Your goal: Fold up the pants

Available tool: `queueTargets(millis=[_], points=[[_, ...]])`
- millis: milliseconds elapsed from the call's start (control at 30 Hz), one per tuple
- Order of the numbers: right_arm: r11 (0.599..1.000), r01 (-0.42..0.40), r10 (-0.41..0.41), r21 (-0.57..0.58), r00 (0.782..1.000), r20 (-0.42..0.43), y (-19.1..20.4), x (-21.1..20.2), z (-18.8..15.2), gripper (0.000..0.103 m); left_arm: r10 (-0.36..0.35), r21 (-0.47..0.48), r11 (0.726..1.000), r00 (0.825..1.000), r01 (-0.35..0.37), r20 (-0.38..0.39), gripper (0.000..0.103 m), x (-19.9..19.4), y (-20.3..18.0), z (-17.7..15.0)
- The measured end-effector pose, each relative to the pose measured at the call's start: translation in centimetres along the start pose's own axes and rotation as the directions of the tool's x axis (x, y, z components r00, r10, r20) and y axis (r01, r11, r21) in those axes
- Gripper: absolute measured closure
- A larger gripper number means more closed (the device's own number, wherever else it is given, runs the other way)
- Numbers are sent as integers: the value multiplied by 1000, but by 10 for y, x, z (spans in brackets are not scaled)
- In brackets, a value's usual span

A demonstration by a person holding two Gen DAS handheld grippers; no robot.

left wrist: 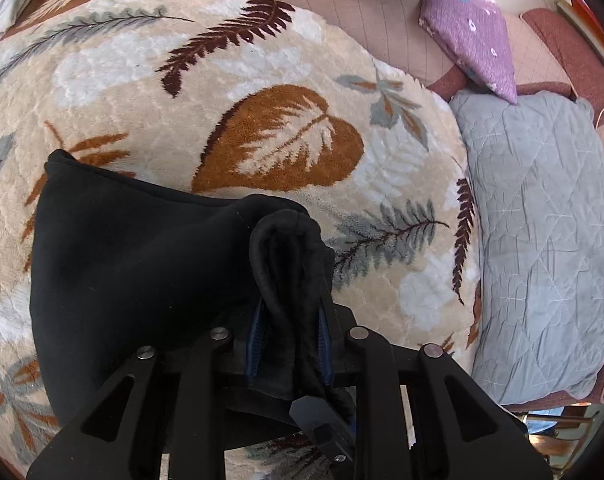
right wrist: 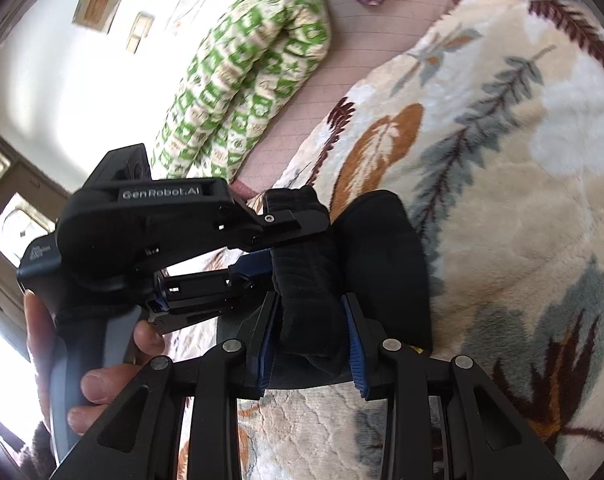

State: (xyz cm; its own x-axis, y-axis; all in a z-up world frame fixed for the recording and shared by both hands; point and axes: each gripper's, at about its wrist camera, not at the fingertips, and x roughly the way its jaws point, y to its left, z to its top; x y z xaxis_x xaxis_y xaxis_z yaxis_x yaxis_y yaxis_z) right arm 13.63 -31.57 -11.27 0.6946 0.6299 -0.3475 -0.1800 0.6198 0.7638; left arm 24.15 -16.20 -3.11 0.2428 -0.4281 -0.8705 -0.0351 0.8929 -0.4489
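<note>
**Left wrist and right wrist: both grippers pinching the black pants**

Left wrist: the left gripper (left wrist: 288,336) fingers are pinching a bunched fold of the black pants (left wrist: 142,256), which are hanging over the leaf-patterned blanket (left wrist: 262,80) on the bed.

Right wrist: the right gripper (right wrist: 311,344) fingers are clamping the pants' bunched edge (right wrist: 305,280); the left gripper (right wrist: 270,248), held in a hand (right wrist: 102,360), is gripping right beside it.

Blanket (left wrist: 262,80) ahead lies open; pillows (left wrist: 541,240) flank it.
</note>
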Motion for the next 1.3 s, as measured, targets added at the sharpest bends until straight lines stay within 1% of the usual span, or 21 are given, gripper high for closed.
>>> queueTargets(millis=[67, 133, 233, 300, 367, 433, 500, 533, 567, 600, 700, 767, 800, 867, 967, 1000, 1067, 1133, 1200, 1233, 1300], points=[[998, -19, 19, 52, 1000, 9, -12, -1, 1, 72, 19, 29, 999, 1000, -19, -8, 77, 2, -7, 1], [991, -52, 50, 121, 999, 19, -26, -3, 1, 72, 31, 53, 998, 999, -30, -17, 70, 3, -14, 2], [969, -105, 99, 223, 994, 38, -43, -6, -1, 72, 31, 79, 996, 999, -29, -23, 68, -1, -22, 4], [948, -134, 123, 289, 991, 56, -52, -10, -1, 72, 8, 88, 996, 1000, -6, -23, 68, -8, -24, 3], [911, -170, 149, 376, 985, 83, -64, -14, -2, 72, -25, 72, 997, 999, 27, -27, 68, -19, -21, 3], [878, -196, 170, 436, 981, 98, -74, -17, -3, 72, -62, 54, 997, 998, 63, -8, 68, -34, -16, 2], [872, -187, 161, 452, 982, 97, -76, -23, -2, 70, -103, 30, 994, 994, 102, 31, 68, -57, -3, -2], [875, -174, 145, 452, 985, 98, -75, -28, 0, 62, -124, 16, 992, 991, 123, 54, 68, -70, 7, -6], [876, -173, 141, 450, 984, 105, -75, -34, 2, 59, -135, -3, 991, 988, 136, 76, 67, -80, 18, -12], [878, -176, 138, 446, 984, 116, -74, -40, 5, 59, -136, -20, 990, 987, 138, 91, 66, -87, 26, -17], [894, -172, 123, 414, 982, 144, -69, -63, 18, 57, -114, -58, 991, 985, 122, 126, 66, -104, 55, -42], [922, -140, 98, 362, 986, 132, -59, -74, 31, 47, -89, -89, 991, 985, 103, 148, 66, -110, 71, -60], [937, -112, 80, 331, 991, 109, -53, -77, 38, 46, -83, -109, 989, 983, 102, 163, 66, -111, 78, -66], [966, -70, 58, 250, 997, 54, -35, -74, 53, 45, -103, -148, 980, 980, 129, 170, 66, -109, 91, -75], [994, -41, 49, 98, 996, -79, -4, -52, 69, 44, -106, -168, 977, 982, 132, 157, 66, -107, 104, -77], [999, -29, 34, 43, 991, -127, 7, -40, 72, 44, -105, -168, 977, 982, 131, 157, 66, -107, 105, -77], [998, -4, -7, -56, 982, -190, 23, -21, 70, 44, -128, -169, 973, 979, 154, 158, 66, -107, 107, -80], [989, 41, -71, -144, 975, -210, 33, -7, 61, 44, -169, -179, 964, 974, 196, 152, 66, -104, 107, -83], [977, 75, -120, -202, 967, -224, 38, 7, 56, 44, -210, -201, 950, 965, 239, 154, 66, -100, 105, -85], [972, 84, -133, -219, 966, -223, 39, 12, 55, 44, -238, -222, 937, 958, 270, 162, 66, -96, 105, -85], [970, 75, -134, -230, 958, -254, 39, 23, 52, 46, -278, -254, 914, 944, 317, 175, 66, -90, 103, -85]])
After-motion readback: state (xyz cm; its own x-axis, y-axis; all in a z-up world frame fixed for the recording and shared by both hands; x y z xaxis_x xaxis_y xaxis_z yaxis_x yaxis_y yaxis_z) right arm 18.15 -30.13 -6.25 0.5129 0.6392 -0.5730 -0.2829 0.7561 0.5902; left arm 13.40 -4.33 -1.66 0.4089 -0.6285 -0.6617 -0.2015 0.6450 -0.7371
